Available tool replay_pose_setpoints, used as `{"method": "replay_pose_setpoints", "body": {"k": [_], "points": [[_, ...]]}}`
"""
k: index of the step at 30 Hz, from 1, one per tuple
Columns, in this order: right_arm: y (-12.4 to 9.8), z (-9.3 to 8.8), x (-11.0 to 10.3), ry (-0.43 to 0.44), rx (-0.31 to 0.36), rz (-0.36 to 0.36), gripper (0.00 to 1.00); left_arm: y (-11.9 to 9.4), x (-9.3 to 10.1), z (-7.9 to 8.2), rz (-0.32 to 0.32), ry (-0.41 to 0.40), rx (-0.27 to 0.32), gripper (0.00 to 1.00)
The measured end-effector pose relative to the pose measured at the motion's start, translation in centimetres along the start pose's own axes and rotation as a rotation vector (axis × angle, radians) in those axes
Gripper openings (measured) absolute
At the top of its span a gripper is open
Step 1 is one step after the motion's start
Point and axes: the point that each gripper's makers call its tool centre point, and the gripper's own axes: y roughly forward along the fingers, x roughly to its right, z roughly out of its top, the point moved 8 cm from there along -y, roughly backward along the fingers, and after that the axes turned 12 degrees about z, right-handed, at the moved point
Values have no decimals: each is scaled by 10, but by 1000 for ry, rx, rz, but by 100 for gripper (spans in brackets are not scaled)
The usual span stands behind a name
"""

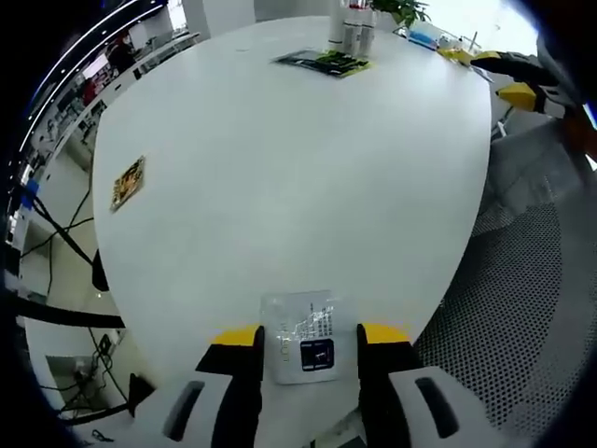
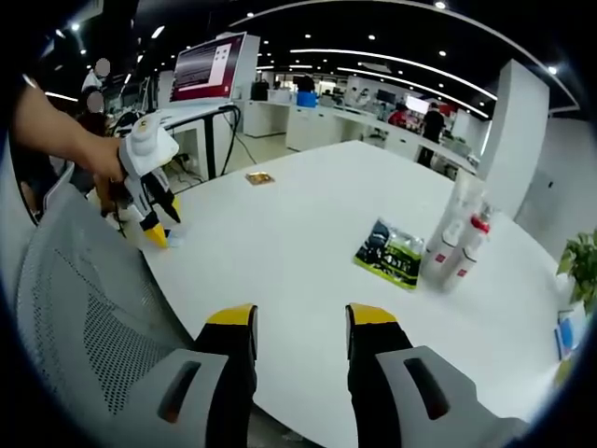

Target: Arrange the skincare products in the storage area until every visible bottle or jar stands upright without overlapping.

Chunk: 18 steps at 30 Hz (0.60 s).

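Note:
A few clear bottles [image 1: 353, 28] with red caps [image 2: 457, 245] stand close together at the far end of the white table [image 1: 280, 187]. My left gripper [image 1: 310, 334] is open at the table's near edge, and a small clear sachet [image 1: 300, 350] lies flat between its jaws. In the right gripper view a hand holds that left gripper [image 2: 160, 224] tips-down at the table edge. My right gripper [image 2: 300, 322] is open and holds nothing, hovering over the table rim. The right gripper [image 1: 499, 77] also enters the left gripper view at the top right.
A green-black packet [image 1: 326, 63] [image 2: 392, 254] lies beside the bottles. A small orange packet [image 1: 128, 180] [image 2: 259, 177] lies apart, near the table's edge. A grey mesh chair [image 1: 522, 280] [image 2: 75, 308] stands against the table. A potted plant [image 2: 583, 266] and a blue item [image 1: 424, 35] sit beyond the bottles.

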Motion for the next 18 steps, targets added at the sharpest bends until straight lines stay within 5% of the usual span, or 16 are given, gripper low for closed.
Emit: {"method": "replay_pose_setpoints", "body": {"k": [8, 18], "points": [[0, 1, -1, 6, 8, 11, 35, -11, 6, 13, -9, 0, 37, 40], [0, 5, -7, 73, 67, 82, 33, -37, 37, 50, -31, 63, 206, 40]]}}
